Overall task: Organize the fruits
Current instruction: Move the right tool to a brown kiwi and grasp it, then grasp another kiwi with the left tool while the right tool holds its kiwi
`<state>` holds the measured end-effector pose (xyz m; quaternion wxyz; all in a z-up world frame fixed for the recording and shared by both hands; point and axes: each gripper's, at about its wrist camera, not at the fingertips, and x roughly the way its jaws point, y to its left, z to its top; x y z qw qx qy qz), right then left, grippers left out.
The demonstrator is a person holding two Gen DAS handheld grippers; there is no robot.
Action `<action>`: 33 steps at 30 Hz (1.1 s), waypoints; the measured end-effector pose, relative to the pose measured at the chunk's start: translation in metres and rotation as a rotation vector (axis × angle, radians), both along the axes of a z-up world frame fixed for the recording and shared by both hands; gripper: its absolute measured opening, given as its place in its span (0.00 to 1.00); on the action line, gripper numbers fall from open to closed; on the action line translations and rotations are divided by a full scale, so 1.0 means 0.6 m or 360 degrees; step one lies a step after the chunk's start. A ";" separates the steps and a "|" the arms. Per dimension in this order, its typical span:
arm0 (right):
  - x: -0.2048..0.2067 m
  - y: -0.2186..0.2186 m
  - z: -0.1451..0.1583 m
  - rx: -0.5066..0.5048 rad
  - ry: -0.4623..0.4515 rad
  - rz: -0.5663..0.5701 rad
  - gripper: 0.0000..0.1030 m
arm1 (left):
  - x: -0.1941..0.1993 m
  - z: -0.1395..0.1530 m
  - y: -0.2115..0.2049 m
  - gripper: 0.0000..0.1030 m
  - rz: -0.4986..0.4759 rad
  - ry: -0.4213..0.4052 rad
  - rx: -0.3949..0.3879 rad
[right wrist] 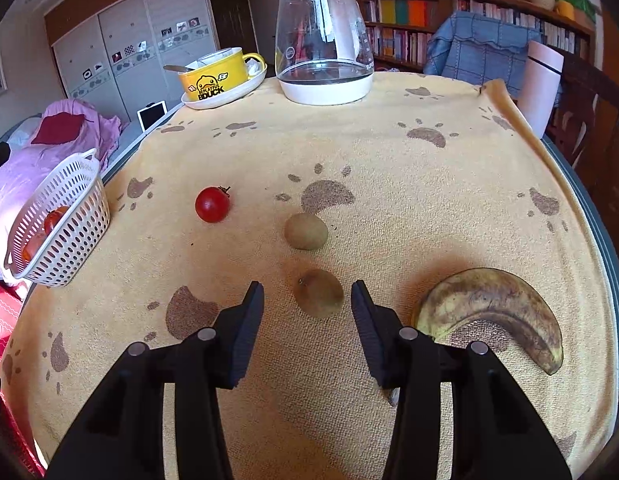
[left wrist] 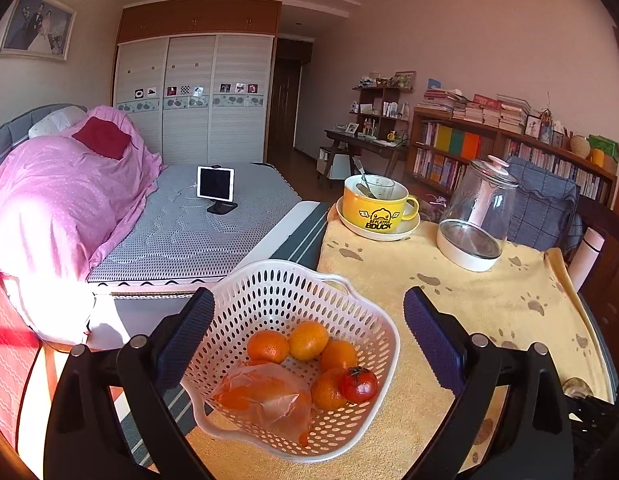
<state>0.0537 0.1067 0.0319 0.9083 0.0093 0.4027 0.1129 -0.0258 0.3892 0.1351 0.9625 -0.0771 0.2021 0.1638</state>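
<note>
The left claw (left wrist: 307,320) hangs wide and empty over the white basket (left wrist: 373,320) at lower centre — oranges (left wrist: 308,340) and a tomato (left wrist: 359,384) inside. The right claw (right wrist: 307,300), spread wide, flanks a kiwi (right wrist: 318,293) on the worktop (right wrist: 429,200) — banana (right wrist: 497,308) lower right.

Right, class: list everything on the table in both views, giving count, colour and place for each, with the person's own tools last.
Basket: one, white, table's left edge.
Oranges: four, orange, in basket.
Bag: one, clear over something orange, in basket.
Tomatoes: two, red, one in basket, one on cloth.
Kiwis: two, brown-green, mid-cloth.
Banana: one, browned yellow, right.
Mug: one, yellow, on white plate, far side.
Kettle: one, glass, far side.
Cloth: one, yellow, over table.
Left tongs: open, above basket.
Right tongs: open, flanking near kiwi.
</note>
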 end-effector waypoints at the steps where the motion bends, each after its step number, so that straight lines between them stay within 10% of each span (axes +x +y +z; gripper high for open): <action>1: 0.003 -0.001 -0.004 -0.0006 0.0015 -0.0007 0.39 | 0.001 0.000 -0.003 0.94 -0.0006 0.0001 0.0002; 33: -0.025 -0.072 0.021 0.0165 -0.0108 -0.0107 0.28 | 0.050 -0.081 -0.172 0.93 -0.0425 0.0242 0.0084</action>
